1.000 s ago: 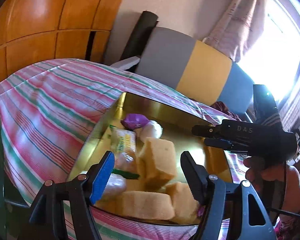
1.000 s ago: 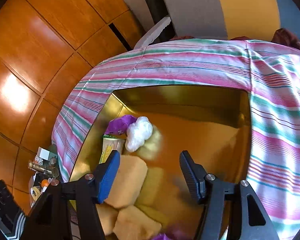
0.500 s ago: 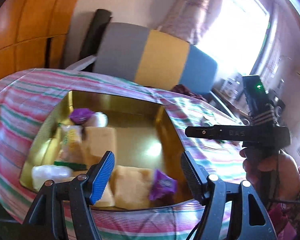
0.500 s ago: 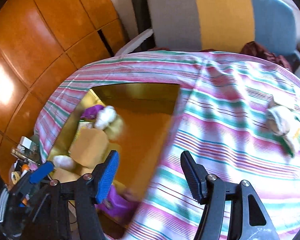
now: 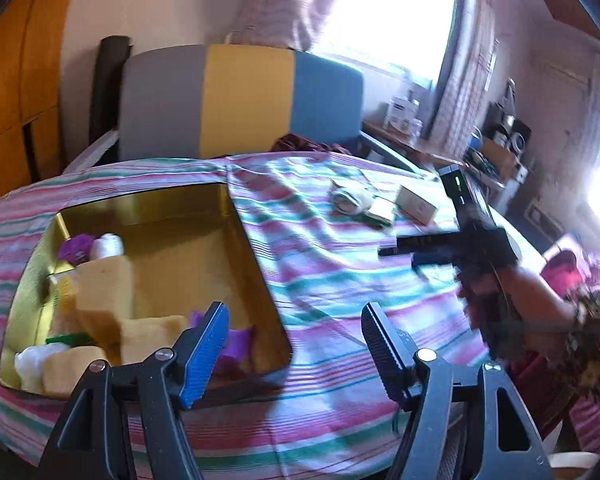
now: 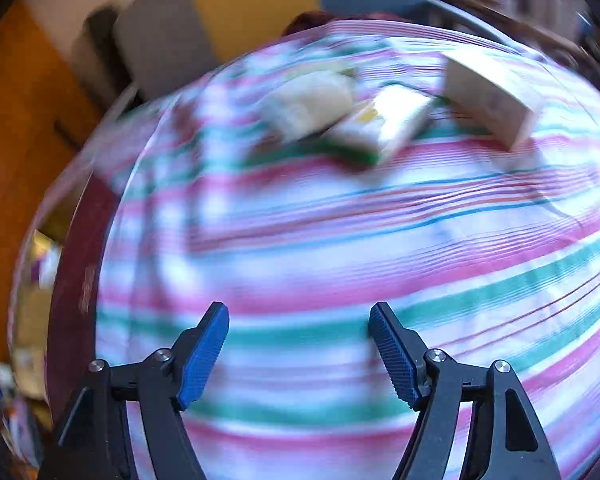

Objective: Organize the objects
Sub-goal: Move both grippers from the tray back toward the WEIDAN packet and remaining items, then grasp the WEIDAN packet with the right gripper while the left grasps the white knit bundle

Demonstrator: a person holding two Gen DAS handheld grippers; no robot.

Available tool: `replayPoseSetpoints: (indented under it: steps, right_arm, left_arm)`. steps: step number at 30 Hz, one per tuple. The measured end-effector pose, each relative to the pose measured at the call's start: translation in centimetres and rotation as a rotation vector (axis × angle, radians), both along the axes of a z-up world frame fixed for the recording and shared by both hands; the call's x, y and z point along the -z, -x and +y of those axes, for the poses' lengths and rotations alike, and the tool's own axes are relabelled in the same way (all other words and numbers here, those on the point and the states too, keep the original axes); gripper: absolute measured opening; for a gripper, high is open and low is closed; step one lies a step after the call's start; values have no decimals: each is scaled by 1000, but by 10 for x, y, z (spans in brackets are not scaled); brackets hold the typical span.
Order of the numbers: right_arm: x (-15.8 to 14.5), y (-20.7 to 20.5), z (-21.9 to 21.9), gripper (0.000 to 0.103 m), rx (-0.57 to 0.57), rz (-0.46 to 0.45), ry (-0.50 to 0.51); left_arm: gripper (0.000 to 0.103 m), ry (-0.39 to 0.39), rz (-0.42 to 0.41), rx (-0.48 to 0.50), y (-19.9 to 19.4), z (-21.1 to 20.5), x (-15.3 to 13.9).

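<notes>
Right claw (image 6: 298, 350) is opening over the striped worktop (image 6: 340, 240), nothing between its pads; a white bundle (image 6: 312, 100), packet (image 6: 384, 124) and box (image 6: 488, 96) wait at twelve o'clock. Left claw (image 5: 294, 346) gapes empty beside the gold tin (image 5: 256, 264) at nine o'clock.

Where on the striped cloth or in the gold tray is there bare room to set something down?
The cloth is bare between the tray and the box. The tray's right half is bare. Its left side is crowded with sponges; the wad, packet and box cluster at the far side.
</notes>
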State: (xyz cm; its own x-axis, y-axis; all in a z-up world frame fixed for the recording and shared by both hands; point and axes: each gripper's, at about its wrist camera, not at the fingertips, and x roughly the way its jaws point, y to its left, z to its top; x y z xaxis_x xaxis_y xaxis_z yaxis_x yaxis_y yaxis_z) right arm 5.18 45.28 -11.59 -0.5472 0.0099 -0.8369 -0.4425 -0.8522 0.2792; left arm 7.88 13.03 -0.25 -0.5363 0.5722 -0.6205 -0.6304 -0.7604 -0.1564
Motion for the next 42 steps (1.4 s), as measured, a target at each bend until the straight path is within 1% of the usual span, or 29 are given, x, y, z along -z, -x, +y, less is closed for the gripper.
replayPoseSetpoints:
  steps: [2,5,6,8,10,12,13,14,16,18,20,21,23,24,25,27,33,36,38,40,42]
  right_arm:
    - [-5,7,22,74,58,8,-43]
    - [-10,28,54,70,127,27,-50]
    - [-11,34,59,67,139,24,-53]
    - [-12,54,73,66,168,22,-57]
    - [-11,72,81,63,180,10,-62]
    - [-8,89,86,63,195,4,-63]
    - [-5,95,89,63,189,-12,-63]
    - [-2,103,90,63,188,-31,-78]
    - [-3,107,89,62,192,-43,-112]
    - [1,112,90,61,182,-79,-150]
    - [8,109,89,61,159,-97,-153]
    - [8,108,86,61,143,-92,-175]
    - [10,106,76,59,75,-113,-256]
    - [10,102,73,56,55,-111,-270]
    - [9,98,73,52,47,-105,-265]
    - [7,86,74,48,33,-99,-246]
    - [7,49,87,48,-6,-86,-154]
    - [6,31,89,48,-44,-88,-117]
    - [5,24,89,48,-79,-88,-111]
    - [6,20,88,48,-106,-69,-119]
    - [8,18,88,48,-102,-43,-120]
  left_arm:
    - [70,10,6,22,-5,9,0]
    - [70,23,12,42,-10,16,-1]
    - [70,28,11,45,-11,18,-1]
    - [70,36,5,41,-10,19,0]
    - [70,47,-2,30,-8,19,1]
    - [70,56,-4,16,-6,17,1]
    - [70,58,-5,6,-5,16,1]
    - [70,59,-8,-1,-4,16,1]
    - [70,54,-18,-13,-1,14,1]
    - [70,50,-30,-21,3,14,1]
    - [70,49,-39,-25,5,15,2]
    - [70,48,-40,-25,5,16,2]
    - [70,48,-48,-15,7,19,2]
    - [70,48,-51,-11,7,21,1]
    - [70,48,-52,-6,8,24,1]
    - [70,43,-55,6,9,30,-2]
    - [70,28,-84,18,21,50,-10]
    - [70,16,-97,43,27,68,-16]
    - [70,20,-122,60,36,86,-18]
    - [70,34,-135,79,43,106,-17]
    - [70,62,-173,86,57,131,-13]
